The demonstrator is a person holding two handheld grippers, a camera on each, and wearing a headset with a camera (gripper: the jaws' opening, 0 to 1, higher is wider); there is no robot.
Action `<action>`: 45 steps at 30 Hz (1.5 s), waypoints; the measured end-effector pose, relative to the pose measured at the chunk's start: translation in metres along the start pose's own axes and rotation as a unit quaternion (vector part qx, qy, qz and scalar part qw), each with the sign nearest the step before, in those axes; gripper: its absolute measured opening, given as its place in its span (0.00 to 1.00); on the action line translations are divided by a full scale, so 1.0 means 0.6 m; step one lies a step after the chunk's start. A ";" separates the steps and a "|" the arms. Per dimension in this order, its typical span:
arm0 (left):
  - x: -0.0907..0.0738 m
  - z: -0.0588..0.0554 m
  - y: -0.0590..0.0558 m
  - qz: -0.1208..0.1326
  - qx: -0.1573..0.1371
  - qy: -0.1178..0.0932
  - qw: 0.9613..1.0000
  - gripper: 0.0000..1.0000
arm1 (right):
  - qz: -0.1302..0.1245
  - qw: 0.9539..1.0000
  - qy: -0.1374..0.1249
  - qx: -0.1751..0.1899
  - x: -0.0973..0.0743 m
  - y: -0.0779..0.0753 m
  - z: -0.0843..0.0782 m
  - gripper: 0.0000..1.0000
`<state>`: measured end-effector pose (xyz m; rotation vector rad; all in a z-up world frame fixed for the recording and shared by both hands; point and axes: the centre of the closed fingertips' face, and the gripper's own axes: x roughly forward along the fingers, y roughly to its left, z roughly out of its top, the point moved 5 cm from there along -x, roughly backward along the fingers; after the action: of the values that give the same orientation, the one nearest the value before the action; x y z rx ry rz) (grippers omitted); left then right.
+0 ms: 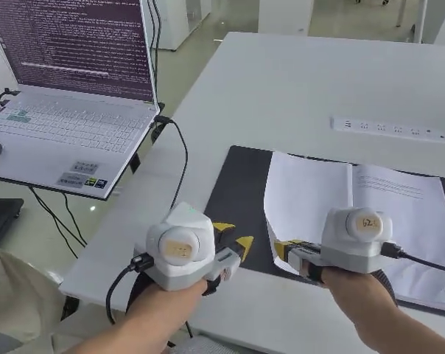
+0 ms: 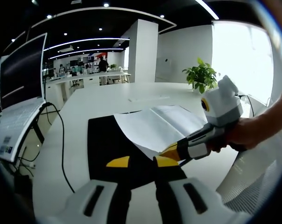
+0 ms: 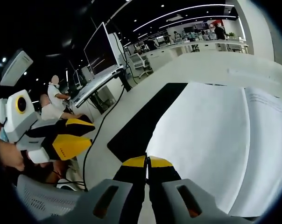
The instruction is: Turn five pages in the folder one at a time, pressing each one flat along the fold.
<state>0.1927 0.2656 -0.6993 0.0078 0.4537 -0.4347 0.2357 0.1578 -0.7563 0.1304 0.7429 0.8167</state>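
A black folder [image 1: 237, 184] lies open on the white table. Its white page [image 1: 307, 195] is lifted at the lower left corner and curls up over the left cover. My right gripper [image 1: 280, 249] is shut on that corner, and in the right gripper view the jaws [image 3: 147, 162] meet at the page's [image 3: 201, 126] edge. My left gripper [image 1: 234, 236] stands open just left of it, over the folder's bare black cover [image 2: 101, 140], holding nothing. A printed page [image 1: 407, 206] lies flat on the right side.
An open laptop [image 1: 68, 88] sits on a stand at the left, with a black cable [image 1: 184, 151] running down the table's left edge. A white power strip [image 1: 392, 129] lies behind the folder. The table's front edge is right by my hands.
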 end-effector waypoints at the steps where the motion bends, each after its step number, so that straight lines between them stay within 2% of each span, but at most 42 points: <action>1: -0.001 -0.001 0.001 0.000 -0.001 0.001 1.000 0.17 | -0.001 1.000 0.002 0.000 0.002 -0.001 -0.002 0.00; 15: 0.000 -0.024 0.012 0.002 -0.003 0.017 1.000 0.17 | 0.001 1.000 0.026 0.002 0.039 0.002 -0.020 0.00; 23: 0.007 -0.037 0.018 0.004 -0.003 0.030 1.000 0.16 | 0.010 0.999 0.028 0.013 0.044 0.011 -0.024 0.02; 30: 0.015 -0.046 0.023 0.005 0.000 0.039 0.999 0.16 | 0.020 0.999 0.029 0.025 0.046 0.008 -0.029 0.05; 36: 0.027 -0.052 0.021 -0.001 0.004 0.045 0.999 0.16 | 0.030 0.999 0.003 0.042 0.022 0.012 -0.015 0.08; 39: 0.039 -0.055 0.016 -0.008 0.007 0.048 0.999 0.16 | 0.023 0.998 -0.015 0.052 0.006 0.000 -0.004 0.08; 45: 0.071 -0.068 0.001 -0.032 0.027 0.069 0.997 0.15 | 0.002 0.996 -0.046 0.071 -0.024 -0.038 0.015 0.06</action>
<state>0.2100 0.2530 -0.7541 0.0756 0.5791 -0.5103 0.2487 0.1334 -0.7500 0.2945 0.7141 0.7578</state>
